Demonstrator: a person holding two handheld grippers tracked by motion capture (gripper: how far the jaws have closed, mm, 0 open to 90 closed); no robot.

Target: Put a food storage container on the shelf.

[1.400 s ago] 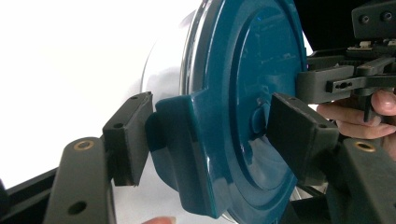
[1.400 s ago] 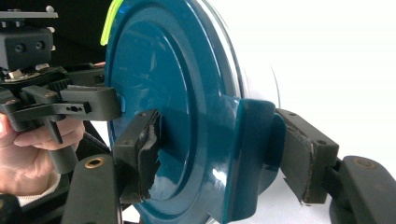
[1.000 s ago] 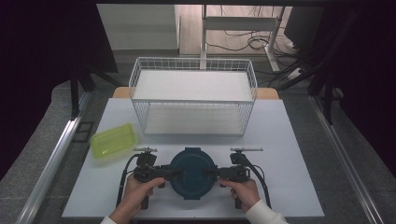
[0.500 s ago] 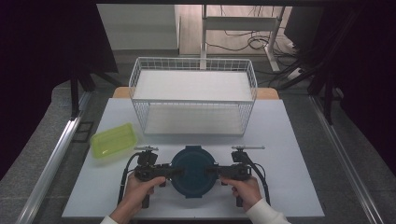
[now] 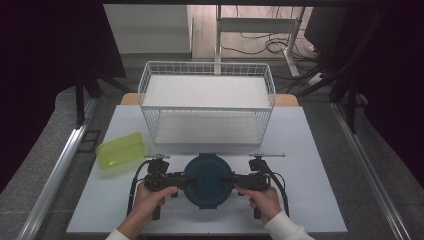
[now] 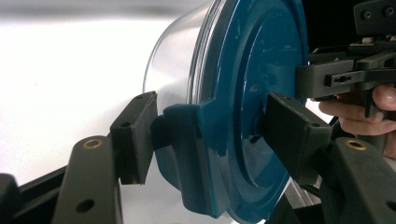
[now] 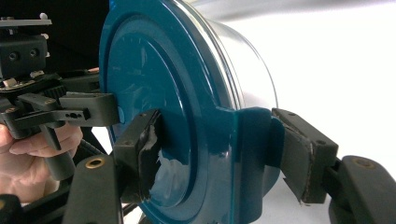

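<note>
I hold the round container (image 5: 208,181) just in front of the wire basket (image 5: 207,100) — left gripper (image 5: 176,180) and right gripper (image 5: 234,181) each clamped on a lid latch. Nothing has shifted this last second — probably unlatching next.

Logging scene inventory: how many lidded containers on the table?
2. A round container with a teal lid at the near edge, between the left gripper and right gripper; a yellow-green lidded box at the left.
</note>
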